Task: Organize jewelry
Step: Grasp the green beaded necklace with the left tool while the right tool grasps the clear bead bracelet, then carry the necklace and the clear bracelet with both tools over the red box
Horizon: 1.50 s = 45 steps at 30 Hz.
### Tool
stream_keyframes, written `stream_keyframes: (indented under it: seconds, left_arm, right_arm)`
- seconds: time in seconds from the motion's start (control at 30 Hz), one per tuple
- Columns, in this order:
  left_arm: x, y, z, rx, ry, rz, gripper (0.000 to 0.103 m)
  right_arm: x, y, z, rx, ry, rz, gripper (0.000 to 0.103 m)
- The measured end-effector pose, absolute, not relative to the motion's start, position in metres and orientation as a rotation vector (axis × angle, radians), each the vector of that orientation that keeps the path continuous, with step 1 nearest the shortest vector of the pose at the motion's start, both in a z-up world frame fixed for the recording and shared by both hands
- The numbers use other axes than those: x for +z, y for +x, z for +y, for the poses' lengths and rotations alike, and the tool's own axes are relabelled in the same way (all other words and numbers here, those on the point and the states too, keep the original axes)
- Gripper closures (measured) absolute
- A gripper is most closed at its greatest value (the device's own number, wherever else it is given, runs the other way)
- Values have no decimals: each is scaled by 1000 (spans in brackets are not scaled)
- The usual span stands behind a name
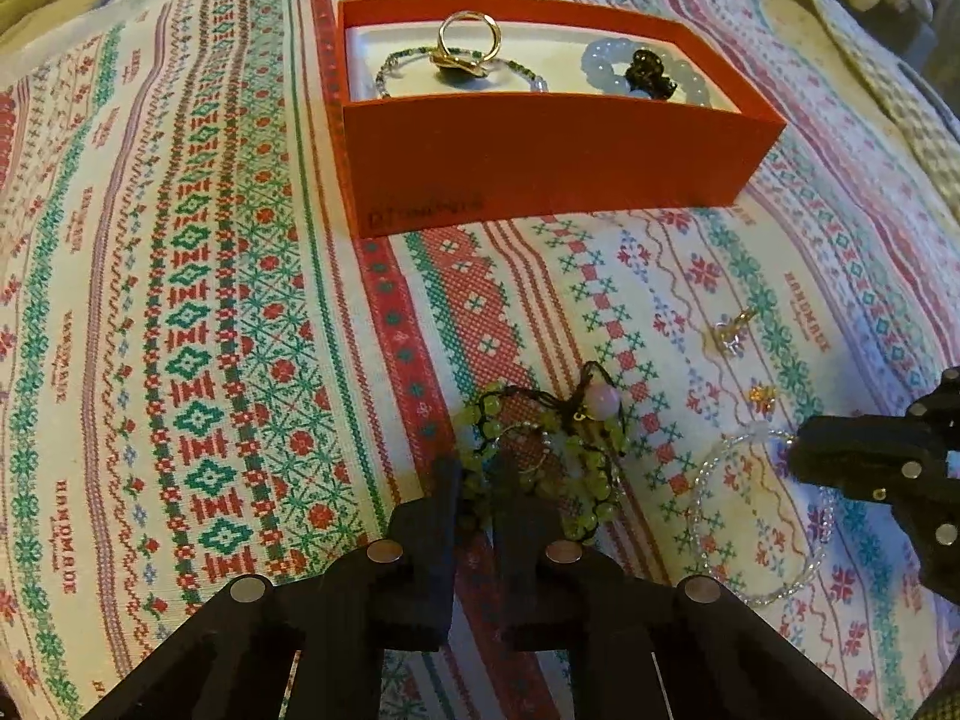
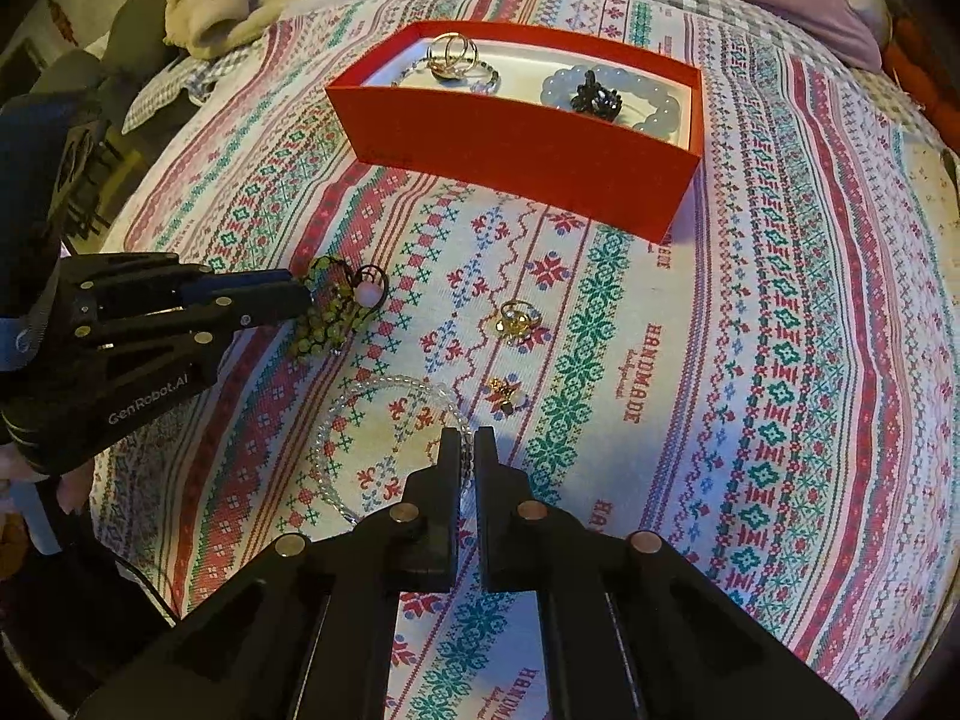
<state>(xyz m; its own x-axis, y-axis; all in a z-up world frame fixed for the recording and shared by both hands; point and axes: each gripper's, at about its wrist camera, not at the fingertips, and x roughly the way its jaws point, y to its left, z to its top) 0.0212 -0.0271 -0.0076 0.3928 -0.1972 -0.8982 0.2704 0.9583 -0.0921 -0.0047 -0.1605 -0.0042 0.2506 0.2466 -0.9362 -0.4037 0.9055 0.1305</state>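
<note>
**— Where is my left claw, and what has it got?**

— My left claw (image 1: 477,474) sits low over the patterned cloth (image 1: 198,300), and its fingers are pinching the near edge of the green bead bracelet (image 1: 558,468). From the right wrist view I see that same left claw (image 2: 306,300) with its tips buried in the green beads (image 2: 330,312). The bracelet bunches just ahead of the tips, with a pink bead (image 1: 605,401) on its far side.

**— And the right one?**

— My right claw (image 2: 467,450) has its fingers drawn nearly together on the strand of the clear bead bracelet (image 2: 372,414). The loop spreads out to the left of the tips, flat on the cloth. In the left view the right claw (image 1: 804,450) touches that clear loop (image 1: 720,516) at its far right rim.

**— What else lies in front?**

— Just ahead of the right tips there is a small gold earring (image 2: 504,393), and a gold ring (image 2: 517,319) beyond it. Farther on stands the red box (image 2: 528,150), well apart from both claws. Inside it, on the left, gold rings (image 2: 451,57) rest on a thin beaded bracelet (image 2: 487,78); on the right, a dark ornament (image 2: 595,97) sits on a pale blue bead bracelet (image 2: 660,114).
</note>
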Motion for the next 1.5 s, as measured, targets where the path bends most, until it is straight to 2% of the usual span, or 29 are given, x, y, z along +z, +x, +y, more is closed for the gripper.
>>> stream_keyframes:
  seconds: [0.43,1.1,1.5]
  left_arm:
    - [42,11,-3,-321,6,1020,99]
    - [101,26,-12,-342,-72,878,100]
    - [118,59,-28,-365,-151,809,100]
  right_arm:
    - [32,-8,-167,457,-131,1164,100]
    - [107,22,-176,436,-6,996,100]
    - [121,46,-186,404,77,956,100]
